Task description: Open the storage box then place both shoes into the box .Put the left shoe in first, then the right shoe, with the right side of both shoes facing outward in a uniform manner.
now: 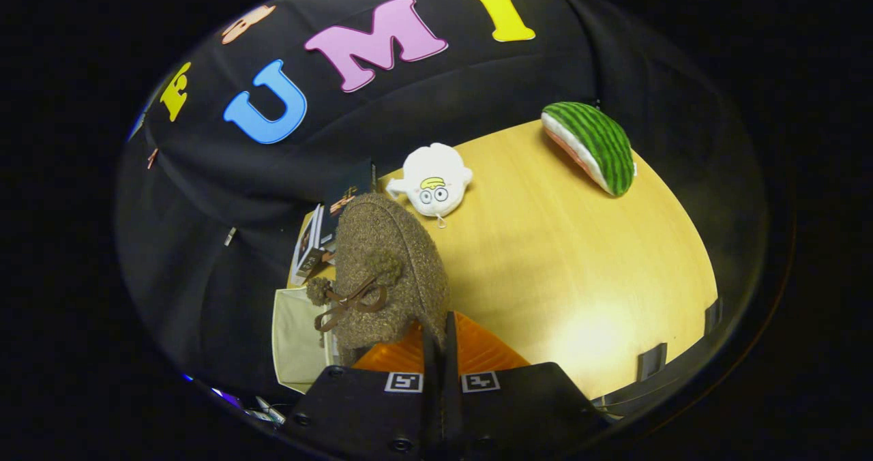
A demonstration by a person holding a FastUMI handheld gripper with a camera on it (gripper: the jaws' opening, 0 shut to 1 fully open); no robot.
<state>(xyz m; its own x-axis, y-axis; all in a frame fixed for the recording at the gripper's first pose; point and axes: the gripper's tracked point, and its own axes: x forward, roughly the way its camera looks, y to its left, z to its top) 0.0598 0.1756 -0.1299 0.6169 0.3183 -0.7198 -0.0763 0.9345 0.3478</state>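
Observation:
A brown fuzzy shoe (389, 263) with a brown lace bow hangs tilted just ahead and to the left of my fingers, above the wooden table's (580, 263) left edge. My gripper (438, 341) is shut, its two fingers pressed together on a thin brown edge of the shoe. An orange ribbed surface (477, 352) lies right under the fingers; I cannot tell whether it belongs to the shoe. A pale storage box (293, 338) sits below the shoe, left of the fingers, with its inside partly hidden by the shoe.
A white plush toy (433, 178) lies on the table beyond the shoe. A watermelon-slice plush (593, 144) rests at the table's far right. A small stack of books (314, 243) stands behind the box. Dark clips (651, 360) sit on the table's right rim.

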